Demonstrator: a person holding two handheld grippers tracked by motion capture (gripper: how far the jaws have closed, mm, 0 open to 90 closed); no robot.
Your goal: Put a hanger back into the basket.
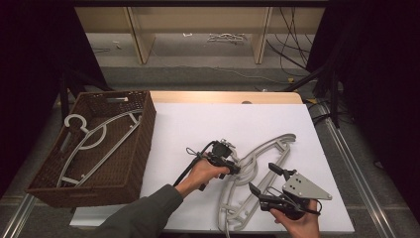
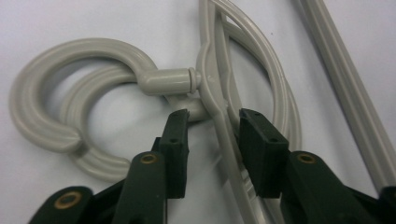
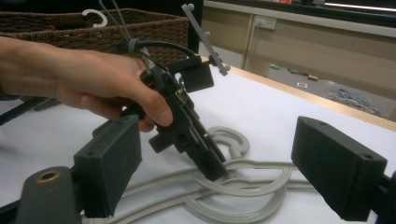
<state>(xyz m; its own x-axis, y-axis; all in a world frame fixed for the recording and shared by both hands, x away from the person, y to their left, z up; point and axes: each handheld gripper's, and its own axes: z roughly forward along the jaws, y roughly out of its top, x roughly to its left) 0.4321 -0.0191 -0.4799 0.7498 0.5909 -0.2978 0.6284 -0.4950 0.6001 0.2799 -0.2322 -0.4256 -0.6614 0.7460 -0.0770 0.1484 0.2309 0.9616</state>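
Note:
Two grey plastic hangers point(image 1: 270, 148) lie stacked on the white tabletop point(image 1: 208, 124), hooks point(image 2: 70, 60) toward the left. My left gripper point(image 1: 236, 171) points down at their necks. In the left gripper view its jaws point(image 2: 212, 114) straddle the upper hanger's neck and arm point(image 2: 219, 93); a thin gap shows at the left pad, so it is open around the hanger. My right gripper point(image 1: 262, 178) hovers at the hangers' near end, open wide with nothing between its pads point(image 3: 112, 154). The right gripper view shows the left gripper point(image 3: 217, 175) tip-down on the hangers point(image 3: 243, 191).
A brown wicker basket point(image 1: 133, 148) stands at the table's left edge with more grey hangers point(image 1: 94, 139) inside; its rim point(image 3: 154, 23) shows behind the left hand. Cables and shelf legs lie on the floor beyond the far edge.

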